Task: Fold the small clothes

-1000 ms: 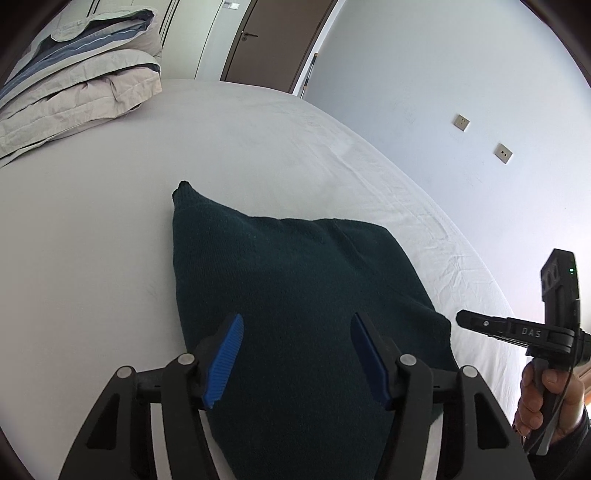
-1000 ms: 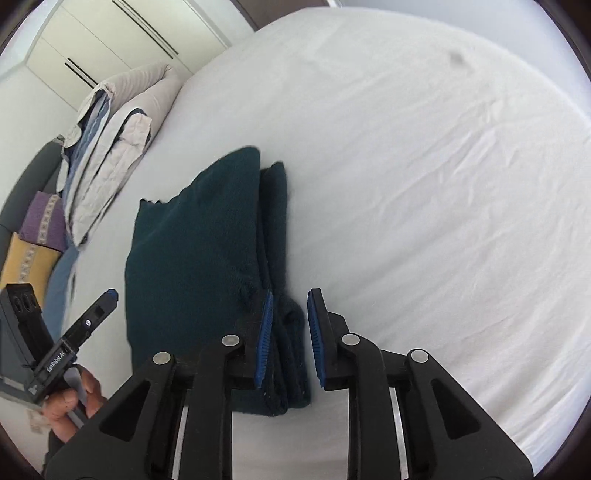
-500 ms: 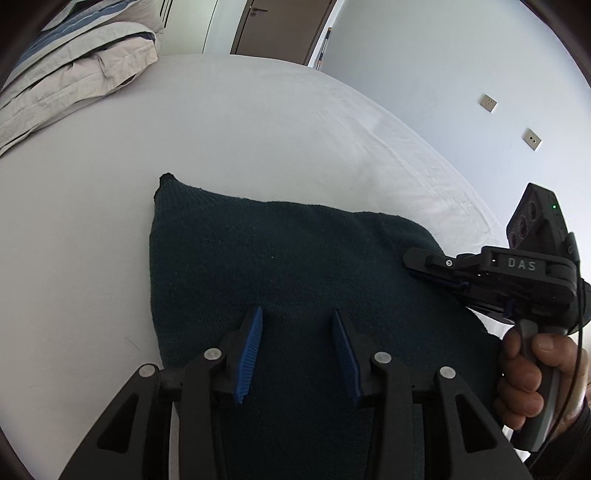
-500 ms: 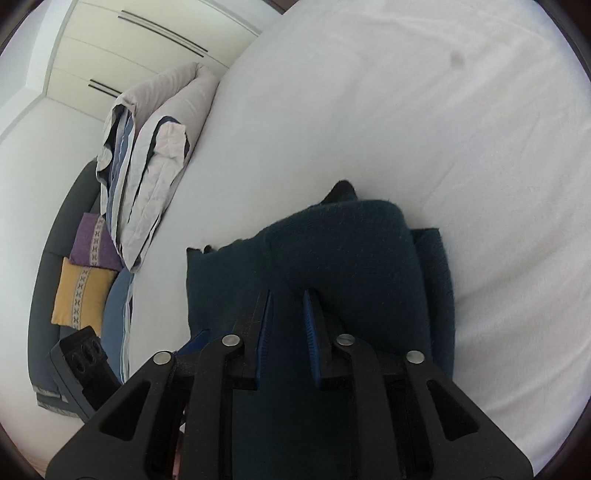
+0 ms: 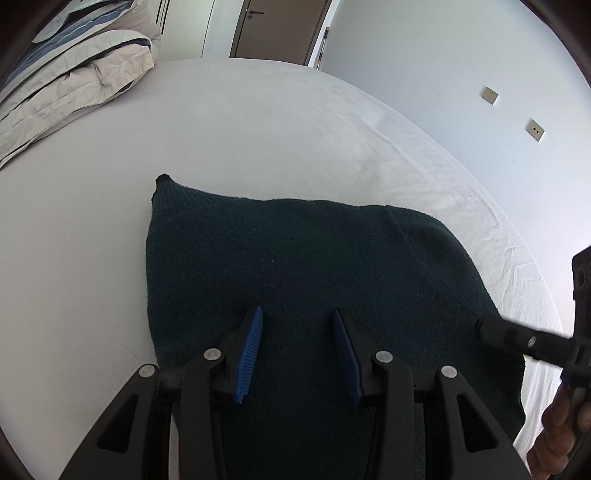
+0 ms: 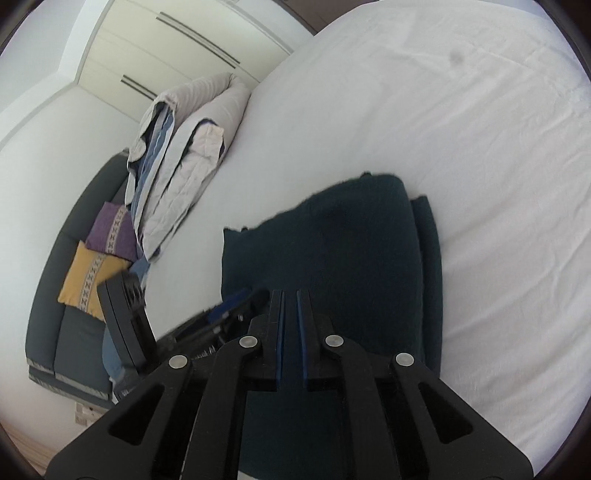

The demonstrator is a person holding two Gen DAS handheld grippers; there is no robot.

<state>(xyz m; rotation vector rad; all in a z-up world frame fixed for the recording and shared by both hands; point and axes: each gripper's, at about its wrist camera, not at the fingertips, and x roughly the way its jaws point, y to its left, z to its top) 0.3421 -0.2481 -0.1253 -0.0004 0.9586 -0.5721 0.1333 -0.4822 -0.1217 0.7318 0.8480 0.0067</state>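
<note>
Left wrist view: close above the dark green garment (image 5: 295, 266), angled down the bed (image 5: 240, 122) toward a door (image 5: 277, 29).
Right wrist view: close, angled down toward the wardrobe (image 6: 177, 48) and sofa (image 6: 66, 295).
Shared: garment, bed, folded duvet (image 6: 184, 155).

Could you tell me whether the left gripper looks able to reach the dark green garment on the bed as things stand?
Probably yes: the left gripper hangs directly over the dark green garment, jaws apart, nothing between them and the fabric.
</note>
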